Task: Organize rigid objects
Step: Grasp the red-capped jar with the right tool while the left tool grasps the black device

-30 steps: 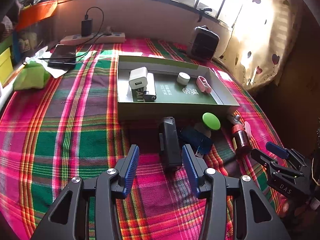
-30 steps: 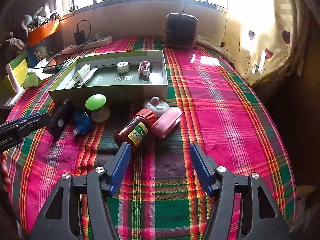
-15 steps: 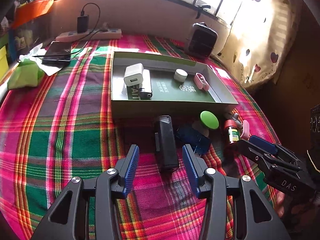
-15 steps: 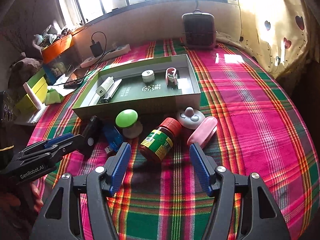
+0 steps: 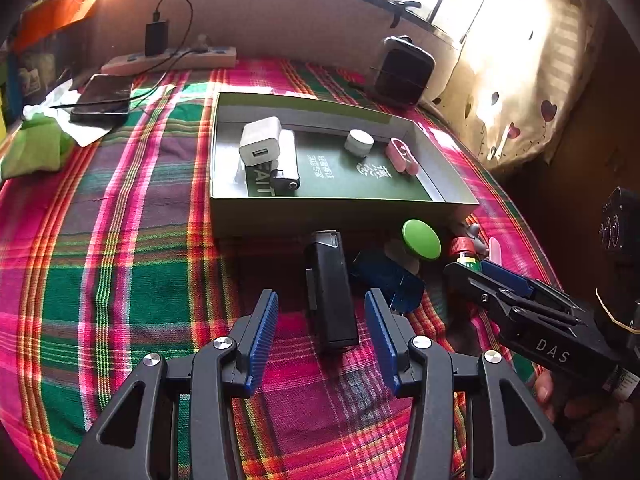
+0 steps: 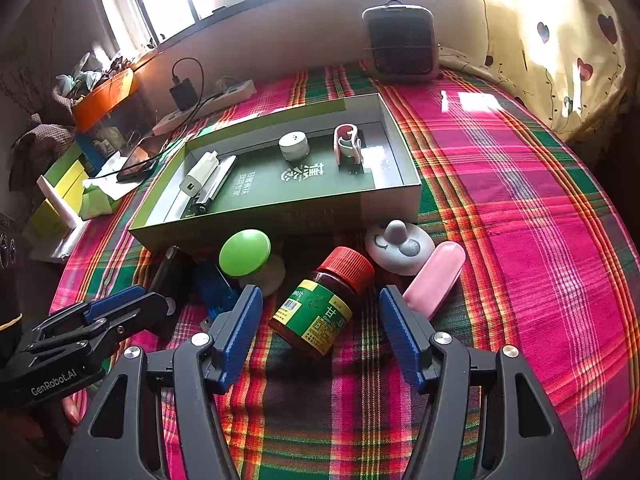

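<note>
A shallow green box (image 5: 340, 212) (image 6: 396, 204) on the plaid cloth holds a white charger (image 5: 260, 146), a white disc (image 6: 294, 146) and a pink-and-white clip (image 6: 347, 144). Loose items lie in front of it: a black device (image 5: 330, 292), a blue USB part (image 5: 390, 276), a green-capped piece (image 6: 245, 253), a red-capped brown bottle (image 6: 324, 306), a white knob (image 6: 398, 240) and a pink case (image 6: 436, 278). My left gripper (image 5: 322, 322) is open with the black device's near end between its fingers, untouched. My right gripper (image 6: 320, 324) is open, straddling the bottle without pressing it.
A phone (image 5: 104, 98) on charge, a power strip (image 5: 172, 62), a green cloth (image 5: 34, 146) and paper lie far left. A dark fan heater (image 6: 400, 44) stands at the back by the window wall. A heart-print curtain (image 6: 560, 52) hangs right. Plaid cloth stretches right of the box.
My right gripper has moved forward over the bottle, which now lies between its fingers. In the left wrist view it has advanced leftward toward the bottle. The left gripper has barely shifted.
</note>
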Action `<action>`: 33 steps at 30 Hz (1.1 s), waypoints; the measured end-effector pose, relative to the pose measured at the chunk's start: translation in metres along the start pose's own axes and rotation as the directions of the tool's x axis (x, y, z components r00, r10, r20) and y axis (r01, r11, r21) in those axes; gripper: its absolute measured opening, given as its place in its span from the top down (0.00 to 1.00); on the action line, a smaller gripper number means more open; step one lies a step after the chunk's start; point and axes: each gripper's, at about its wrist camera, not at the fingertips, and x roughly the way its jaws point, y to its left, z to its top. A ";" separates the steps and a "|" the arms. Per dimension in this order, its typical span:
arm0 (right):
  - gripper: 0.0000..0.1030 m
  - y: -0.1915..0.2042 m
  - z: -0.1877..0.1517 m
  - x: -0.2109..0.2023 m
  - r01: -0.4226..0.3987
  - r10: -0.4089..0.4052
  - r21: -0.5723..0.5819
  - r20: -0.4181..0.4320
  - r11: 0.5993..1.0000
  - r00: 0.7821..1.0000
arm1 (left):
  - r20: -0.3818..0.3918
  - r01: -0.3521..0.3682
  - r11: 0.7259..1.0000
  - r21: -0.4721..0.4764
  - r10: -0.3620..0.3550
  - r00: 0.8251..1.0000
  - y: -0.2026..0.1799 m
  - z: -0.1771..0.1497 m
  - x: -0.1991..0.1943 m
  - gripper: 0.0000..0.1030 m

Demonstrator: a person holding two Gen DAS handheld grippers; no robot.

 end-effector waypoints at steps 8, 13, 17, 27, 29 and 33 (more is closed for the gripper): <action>0.52 -0.002 -0.001 0.007 0.018 -0.018 -0.022 -0.010 1.000 1.000 | -0.010 -0.026 1.000 0.005 0.026 1.000 -0.002 0.002 0.007 0.57; 0.53 -0.003 -0.001 0.007 0.013 -0.013 -0.031 -0.007 0.999 1.000 | -0.007 -0.049 0.999 0.015 0.049 0.999 -0.004 0.005 0.011 0.57; 0.54 -0.003 -0.001 0.007 0.007 -0.007 -0.036 -0.001 0.999 1.000 | -0.006 -0.072 0.997 0.027 0.072 0.997 -0.006 0.006 0.012 0.57; 0.55 0.001 -0.012 -0.004 -0.032 0.028 -0.144 -0.030 0.989 0.999 | 0.000 -0.083 0.996 0.027 0.083 0.997 -0.008 0.006 0.013 0.57; 0.55 0.000 -0.014 -0.005 -0.025 0.019 -0.162 -0.036 0.986 0.999 | 0.000 -0.084 0.996 0.027 0.084 0.996 -0.008 0.005 0.013 0.57; 0.55 -0.002 -0.015 -0.006 -0.018 0.009 -0.179 -0.051 0.984 0.999 | 0.003 -0.093 0.995 0.042 0.093 0.996 -0.009 0.005 0.014 0.57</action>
